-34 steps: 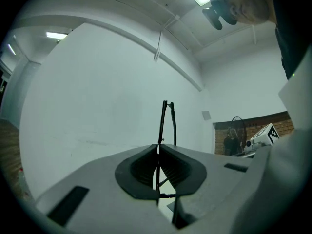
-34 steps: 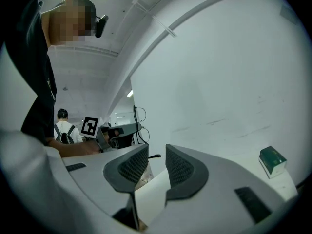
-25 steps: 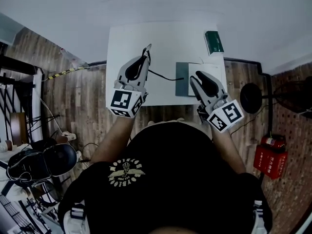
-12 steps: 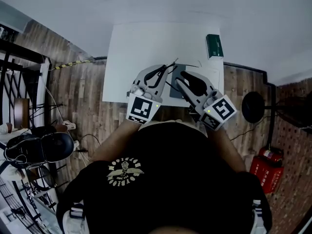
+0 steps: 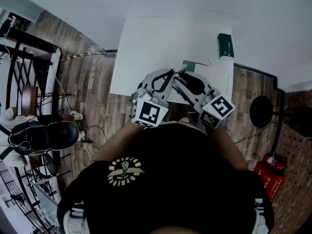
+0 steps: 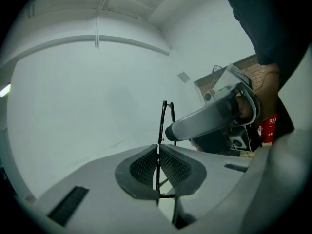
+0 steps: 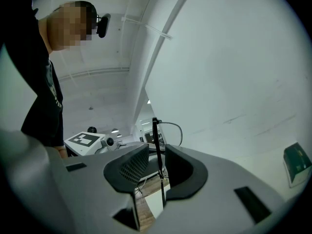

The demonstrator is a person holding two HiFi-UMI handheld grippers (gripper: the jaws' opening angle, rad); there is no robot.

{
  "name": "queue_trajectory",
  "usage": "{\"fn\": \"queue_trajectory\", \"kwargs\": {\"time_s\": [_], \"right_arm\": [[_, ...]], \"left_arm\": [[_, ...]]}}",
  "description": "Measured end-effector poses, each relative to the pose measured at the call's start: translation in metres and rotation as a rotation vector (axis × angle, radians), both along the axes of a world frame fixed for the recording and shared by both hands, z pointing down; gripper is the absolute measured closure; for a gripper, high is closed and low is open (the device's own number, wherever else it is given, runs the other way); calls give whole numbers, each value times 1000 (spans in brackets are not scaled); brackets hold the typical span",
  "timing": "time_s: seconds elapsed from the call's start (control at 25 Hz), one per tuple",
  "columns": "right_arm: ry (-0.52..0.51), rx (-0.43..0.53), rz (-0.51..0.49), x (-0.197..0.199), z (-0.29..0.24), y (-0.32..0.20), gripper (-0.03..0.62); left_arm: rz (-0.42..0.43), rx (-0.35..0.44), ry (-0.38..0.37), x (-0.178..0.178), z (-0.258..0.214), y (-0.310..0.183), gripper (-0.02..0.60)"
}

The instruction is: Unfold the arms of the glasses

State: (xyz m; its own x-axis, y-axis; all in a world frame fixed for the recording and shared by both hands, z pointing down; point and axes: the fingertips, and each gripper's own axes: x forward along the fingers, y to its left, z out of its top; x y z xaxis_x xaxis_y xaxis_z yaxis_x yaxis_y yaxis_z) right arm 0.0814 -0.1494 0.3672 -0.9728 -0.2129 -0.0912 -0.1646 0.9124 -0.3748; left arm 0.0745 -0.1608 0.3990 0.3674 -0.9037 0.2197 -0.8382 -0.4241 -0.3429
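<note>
The glasses (image 5: 176, 74) are a thin black wire frame held in the air over the near edge of the white table (image 5: 146, 48). My left gripper (image 5: 170, 73) is shut on them; in the left gripper view the black wire (image 6: 157, 152) is pinched between the pads and stands up past them. My right gripper (image 5: 178, 80) meets it tip to tip from the right. In the right gripper view a thin black arm (image 7: 157, 147) runs between the pads, which stand a narrow gap apart with light showing on both sides of it.
A dark green box (image 5: 225, 46) lies at the table's far right, also in the right gripper view (image 7: 297, 162). A grey mat (image 5: 189, 65) lies just beyond the grippers. Wooden floor surrounds the table, with a black round stand (image 5: 261, 112) right and dark gear (image 5: 46, 135) left.
The grippers have come together in front of the person: the left moved right with the glasses, the right moved left until its jaws straddle a glasses arm.
</note>
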Motion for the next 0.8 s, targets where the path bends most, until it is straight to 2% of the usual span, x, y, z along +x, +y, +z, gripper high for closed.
{"fn": "queue_trajectory", "kwargs": {"time_s": [0.08, 0.16, 0.52, 0.8], "right_arm": [[-13, 2, 12, -2, -2, 1, 515], [-6, 13, 37, -3, 0, 0, 573], [115, 29, 100, -38, 12, -1, 577], [195, 62, 137, -71, 22, -5, 577]], "left_arm": [[10, 1, -23, -1, 3, 3, 562], [25, 4, -37, -3, 6, 4, 563], [100, -3, -134, -42, 8, 2, 561], [168, 32, -181, -81, 12, -1, 563]]}}
